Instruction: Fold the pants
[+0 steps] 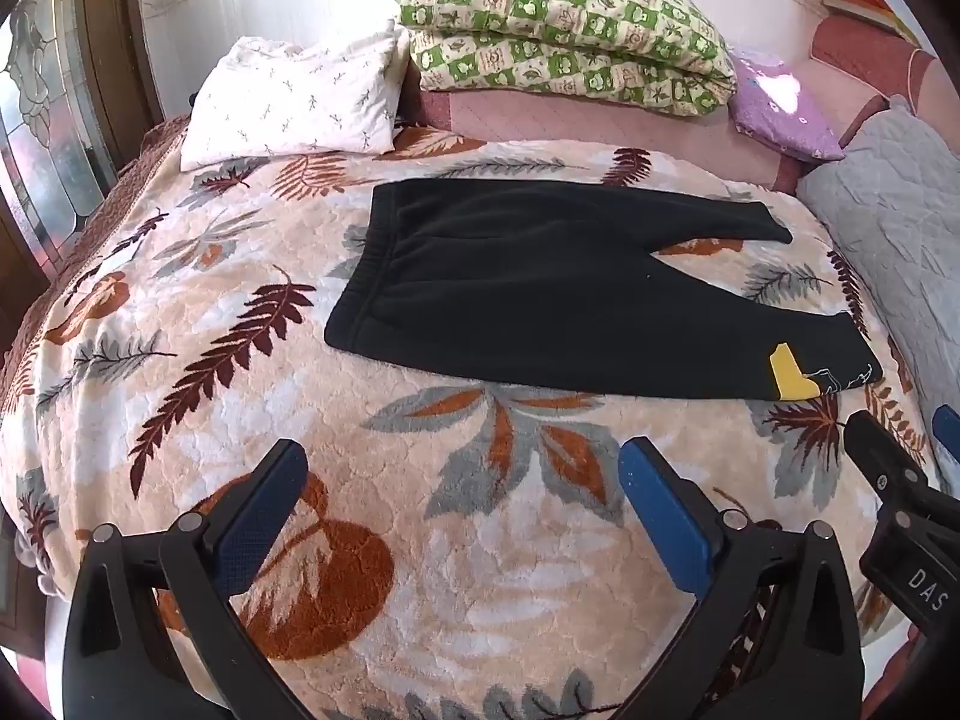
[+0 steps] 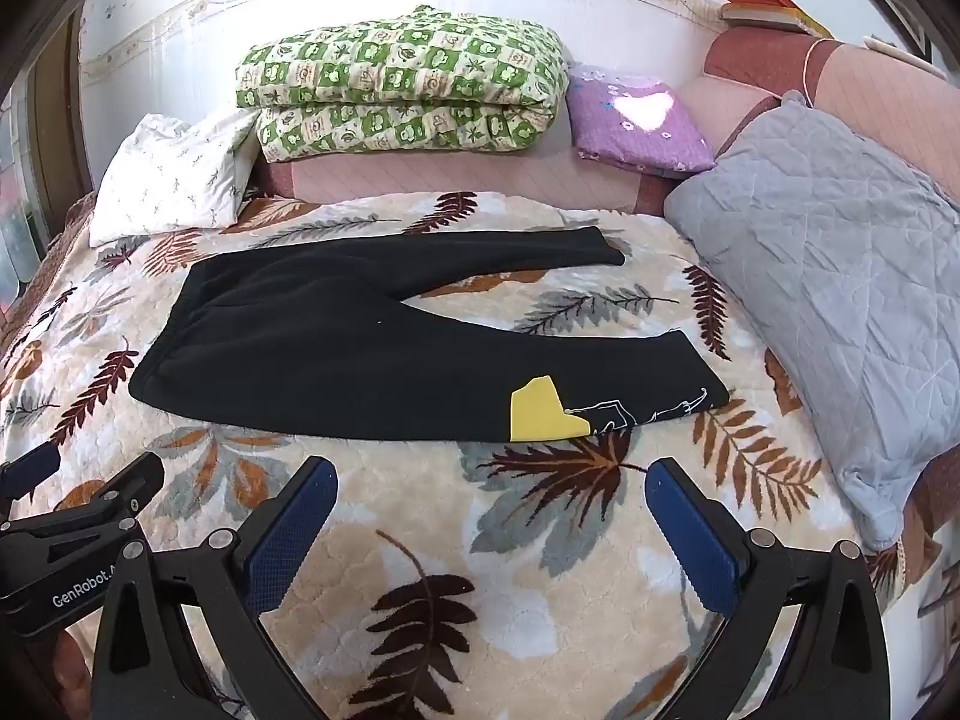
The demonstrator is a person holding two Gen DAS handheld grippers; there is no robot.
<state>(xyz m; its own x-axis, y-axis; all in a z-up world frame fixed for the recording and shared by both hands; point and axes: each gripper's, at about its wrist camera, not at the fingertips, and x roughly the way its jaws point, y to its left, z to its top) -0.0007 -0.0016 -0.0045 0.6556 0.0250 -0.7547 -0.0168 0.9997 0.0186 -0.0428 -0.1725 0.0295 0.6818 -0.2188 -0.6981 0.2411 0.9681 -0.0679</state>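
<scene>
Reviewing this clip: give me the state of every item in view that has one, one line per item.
black pants: unfolded, flat on the bed, legs spread apart
left gripper: open, empty, above the blanket
right gripper: open, empty, short of the pants
green checked quilt: folded, stacked
leaf-print blanket: spread flat
grey pillow: lying at the bed's right edge
white pillow: propped at the far left

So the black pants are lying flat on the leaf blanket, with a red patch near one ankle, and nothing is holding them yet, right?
Nearly. The patch near the ankle is yellow, not red, as the right wrist view shows clearly. The rest stands: the black pants lie flat on the leaf blanket, and both pairs of fingers are open and short of them.
</scene>
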